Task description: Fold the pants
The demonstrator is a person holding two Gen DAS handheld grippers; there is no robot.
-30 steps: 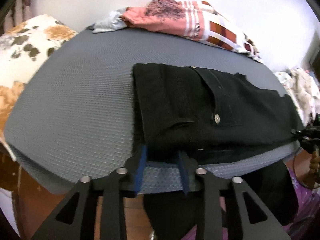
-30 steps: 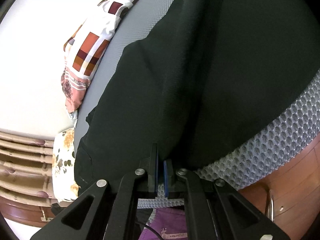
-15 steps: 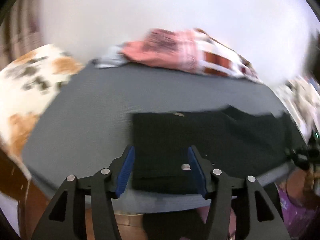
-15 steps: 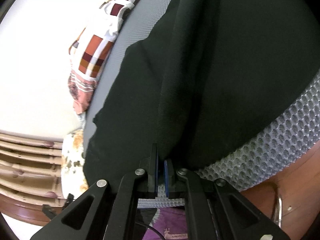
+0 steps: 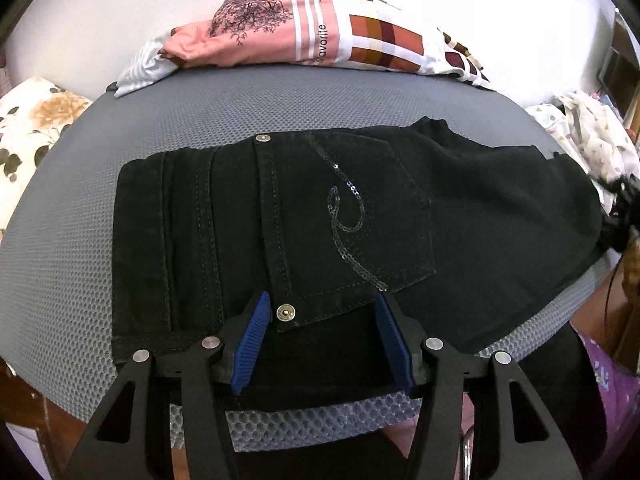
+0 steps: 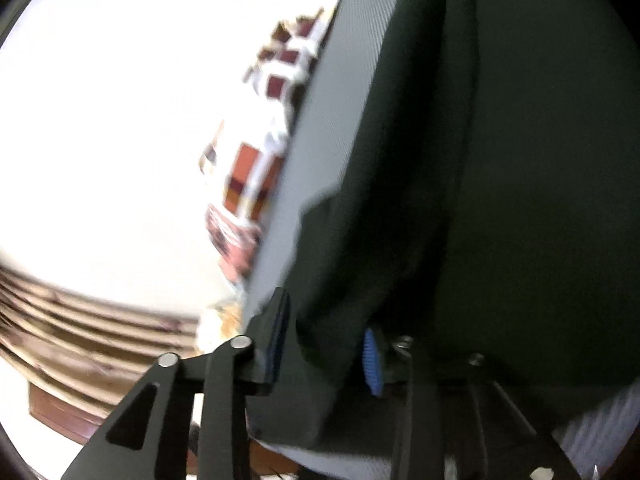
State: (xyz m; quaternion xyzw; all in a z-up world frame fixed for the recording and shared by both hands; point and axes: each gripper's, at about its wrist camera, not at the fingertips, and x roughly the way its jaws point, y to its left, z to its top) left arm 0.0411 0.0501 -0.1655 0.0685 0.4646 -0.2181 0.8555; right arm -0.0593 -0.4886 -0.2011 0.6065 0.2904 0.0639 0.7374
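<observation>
The black pants (image 5: 320, 220) lie folded flat on the grey mesh mattress (image 5: 80, 220), waistband to the left and a sequinned back pocket (image 5: 360, 216) facing up. My left gripper (image 5: 324, 328) hovers open over their near edge, its blue pads (image 5: 252, 340) either side of a metal rivet (image 5: 286, 313) and pressing on nothing. In the blurred right wrist view my right gripper (image 6: 324, 350) is at the other end of the pants (image 6: 500, 180). Its jaws are opening, with a fold of black cloth still between them.
A pile of pink and checked clothes (image 5: 320, 36) lies along the mattress's far edge by the white wall. A floral pillow (image 5: 32, 120) is at the left and more laundry (image 5: 584, 132) at the right. Wooden bed frame (image 6: 80, 340) shows below the mattress.
My left gripper let go of the near edge, opened wide and moved in over the pants. My right gripper's shut jaws have parted on the fold, and its view swung and blurred.
</observation>
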